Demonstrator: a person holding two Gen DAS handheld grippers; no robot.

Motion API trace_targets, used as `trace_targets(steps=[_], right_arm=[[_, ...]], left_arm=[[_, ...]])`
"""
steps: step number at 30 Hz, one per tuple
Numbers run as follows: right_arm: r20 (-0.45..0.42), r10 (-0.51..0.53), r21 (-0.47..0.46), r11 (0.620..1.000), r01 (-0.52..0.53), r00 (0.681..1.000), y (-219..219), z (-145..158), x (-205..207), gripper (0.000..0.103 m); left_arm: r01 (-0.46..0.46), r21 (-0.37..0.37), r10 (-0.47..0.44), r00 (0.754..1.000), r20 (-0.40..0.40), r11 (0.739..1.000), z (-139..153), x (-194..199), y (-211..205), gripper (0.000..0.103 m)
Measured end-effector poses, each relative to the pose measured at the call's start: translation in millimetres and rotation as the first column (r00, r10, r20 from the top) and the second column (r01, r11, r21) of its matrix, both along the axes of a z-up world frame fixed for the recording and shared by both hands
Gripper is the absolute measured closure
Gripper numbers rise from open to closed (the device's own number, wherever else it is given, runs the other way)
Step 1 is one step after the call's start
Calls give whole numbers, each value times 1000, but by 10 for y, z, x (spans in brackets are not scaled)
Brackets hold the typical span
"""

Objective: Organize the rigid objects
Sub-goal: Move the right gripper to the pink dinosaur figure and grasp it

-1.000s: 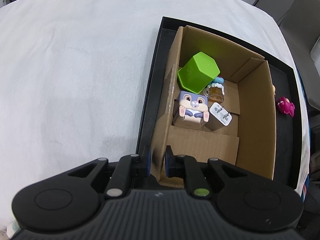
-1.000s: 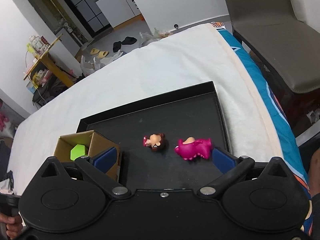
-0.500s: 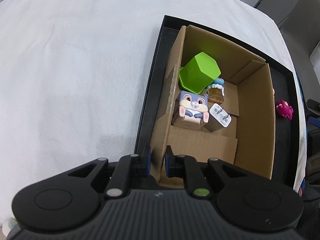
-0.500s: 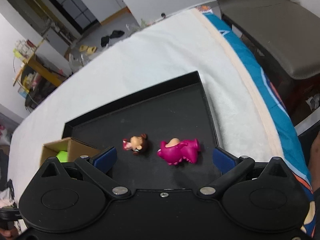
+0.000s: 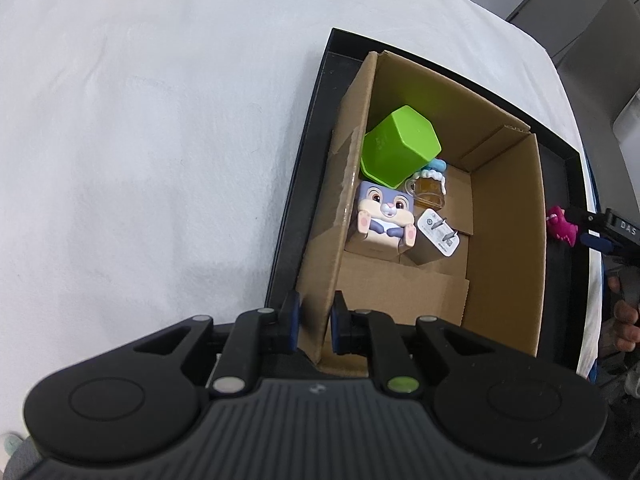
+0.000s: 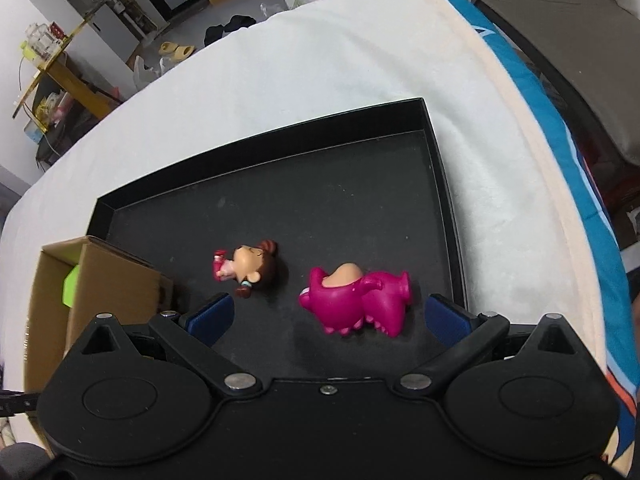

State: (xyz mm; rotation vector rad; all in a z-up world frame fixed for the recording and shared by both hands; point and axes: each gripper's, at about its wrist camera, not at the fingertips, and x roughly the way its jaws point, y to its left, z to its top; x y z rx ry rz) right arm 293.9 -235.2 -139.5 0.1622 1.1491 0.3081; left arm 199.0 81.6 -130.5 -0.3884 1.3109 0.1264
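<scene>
A cardboard box (image 5: 508,240) stands in a black tray (image 5: 316,128). My left gripper (image 5: 314,326) is shut on the box's near left wall. Inside lie a green hexagonal cup (image 5: 400,146), a bunny figure (image 5: 384,214), a white charger (image 5: 438,234) and a small amber mug (image 5: 428,192). In the right wrist view a magenta dinosaur toy (image 6: 356,300) lies on the tray floor (image 6: 320,208), between the wide-apart fingers of my open right gripper (image 6: 326,314). A small brown-haired doll (image 6: 250,270) lies just left of the toy. The box (image 6: 104,284) stands at the left.
The tray rests on a white cloth-covered surface (image 5: 140,140). A grey chair (image 6: 560,20) stands beyond the right edge, where a blue patterned cover (image 6: 560,152) shows. Shelves and floor clutter (image 6: 52,76) fill the far left background. A hand (image 5: 624,320) shows at the right edge of the left wrist view.
My right gripper has come down closer to the tray, so the dinosaur toy and doll look larger and lie between its fingers. The left gripper keeps its hold on the box wall.
</scene>
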Motion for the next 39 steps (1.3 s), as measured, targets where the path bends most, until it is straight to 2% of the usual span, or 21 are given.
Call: trace_targets(steps=[5, 9, 13, 19, 22, 23, 28, 39], right_arm=[[35, 15, -43, 999, -14, 999, 26, -69, 33, 1], [40, 47, -89, 995, -44, 998, 112, -158, 29, 8], [65, 83, -200, 977, -69, 994, 237, -249, -15, 12], [121, 132, -312, 946, -88, 984, 384, -277, -99, 17], [140, 124, -311, 947, -76, 982, 388, -256, -126, 24], [148, 129, -309, 948, -78, 980, 390, -244, -139, 36], [151, 150, -320, 943, -96, 977, 422, -172, -259, 36], [137, 170, -272, 954, -128, 976, 470, 81, -381, 36]], left_arm=[[4, 9, -4, 1000, -4, 1000, 6, 9, -18, 90], [-1, 11, 1, 1000, -3, 1000, 6, 8, -24, 90], [5, 19, -5, 1000, -6, 1000, 8, 12, -34, 90], [10, 28, -10, 1000, -9, 1000, 0, 21, -51, 90], [9, 30, -9, 1000, -10, 999, -10, 24, -51, 90], [9, 33, -8, 1000, -11, 999, -12, 24, -55, 90], [6, 39, -5, 1000, -13, 999, -25, 23, -67, 90], [-4, 58, 4, 1000, -15, 998, -15, 24, -59, 90]])
